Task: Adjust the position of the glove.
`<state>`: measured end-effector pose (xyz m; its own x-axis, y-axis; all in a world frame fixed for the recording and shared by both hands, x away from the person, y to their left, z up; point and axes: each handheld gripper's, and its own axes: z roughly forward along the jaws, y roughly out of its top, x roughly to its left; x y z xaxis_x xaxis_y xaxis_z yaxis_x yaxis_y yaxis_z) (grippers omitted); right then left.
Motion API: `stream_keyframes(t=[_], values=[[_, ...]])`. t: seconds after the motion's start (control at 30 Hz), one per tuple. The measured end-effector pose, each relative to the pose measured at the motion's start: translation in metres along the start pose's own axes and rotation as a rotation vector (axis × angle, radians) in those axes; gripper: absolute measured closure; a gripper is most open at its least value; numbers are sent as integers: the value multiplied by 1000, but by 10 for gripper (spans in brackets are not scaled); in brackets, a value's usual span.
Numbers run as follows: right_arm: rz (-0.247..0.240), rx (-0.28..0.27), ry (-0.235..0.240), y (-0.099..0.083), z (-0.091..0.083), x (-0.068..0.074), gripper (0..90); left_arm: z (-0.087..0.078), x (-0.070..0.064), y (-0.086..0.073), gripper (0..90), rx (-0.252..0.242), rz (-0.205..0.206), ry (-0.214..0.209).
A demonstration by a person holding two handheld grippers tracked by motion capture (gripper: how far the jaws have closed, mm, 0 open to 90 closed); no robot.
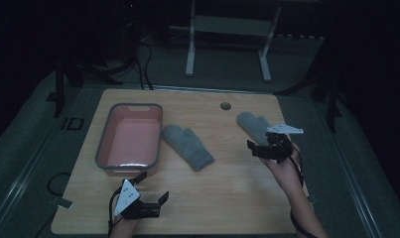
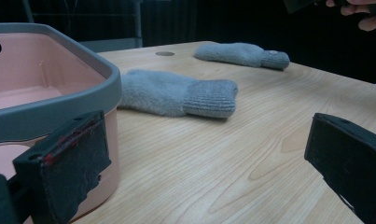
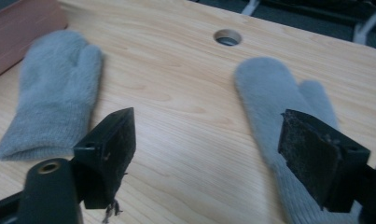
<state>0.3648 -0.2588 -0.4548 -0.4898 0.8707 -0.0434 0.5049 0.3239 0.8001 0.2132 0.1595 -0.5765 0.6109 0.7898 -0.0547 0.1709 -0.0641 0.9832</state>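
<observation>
At the right side of the light wooden table point(image 1: 227, 188), the right gripper point(image 1: 265, 145) hovers wide open and empty over the cuff end of the grey fuzzy knitted mitten point(image 3: 279, 98), whose long axis runs away toward the table's round hole point(image 3: 227, 37). The second grey mitten point(image 1: 187, 147) lies beside the pink plastic bin with grey rim point(image 1: 129, 139), nearer the left gripper point(image 1: 151, 187), also wide open, empty. No readable writing.
</observation>
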Motion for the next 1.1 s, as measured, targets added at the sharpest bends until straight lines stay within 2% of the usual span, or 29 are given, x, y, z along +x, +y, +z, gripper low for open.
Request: stream_keyframes(t=[0.03,0.07,0.27,0.3,0.33,0.4,0.43,0.47,0.57,0.87,0.9,0.93,1.03,1.1], values=[[-9,-5,32,2,5,5,159,0,0,0,3,0,0,-1],[-14,3,44,3,8,9,151,0,0,0,3,-1,0,0],[-53,16,70,8,26,25,174,0,-1,0,3,-1,5,-1],[-70,25,96,10,33,32,204,0,0,0,3,1,4,-4],[-70,25,96,10,33,32,204,0,0,0,3,-1,1,-5],[-101,26,144,13,44,42,232,0,0,0,3,3,-2,-5],[-101,26,144,13,44,42,232,-1,0,0,3,1,-4,-4],[-116,35,175,13,48,45,235,-1,0,0,3,0,-6,-6],[-164,50,215,15,60,58,261,-1,0,0,2,-1,-7,-9],[-221,57,285,27,98,95,329,0,0,0,3,7,-3,-15],[-237,62,302,28,103,99,330,0,0,0,3,7,-4,-14],[-255,64,298,29,107,104,338,0,0,0,3,7,-6,-13],[-284,81,316,33,120,115,362,0,0,0,3,6,-6,-14],[-296,96,345,35,128,121,364,0,0,0,3,10,2,-18]])
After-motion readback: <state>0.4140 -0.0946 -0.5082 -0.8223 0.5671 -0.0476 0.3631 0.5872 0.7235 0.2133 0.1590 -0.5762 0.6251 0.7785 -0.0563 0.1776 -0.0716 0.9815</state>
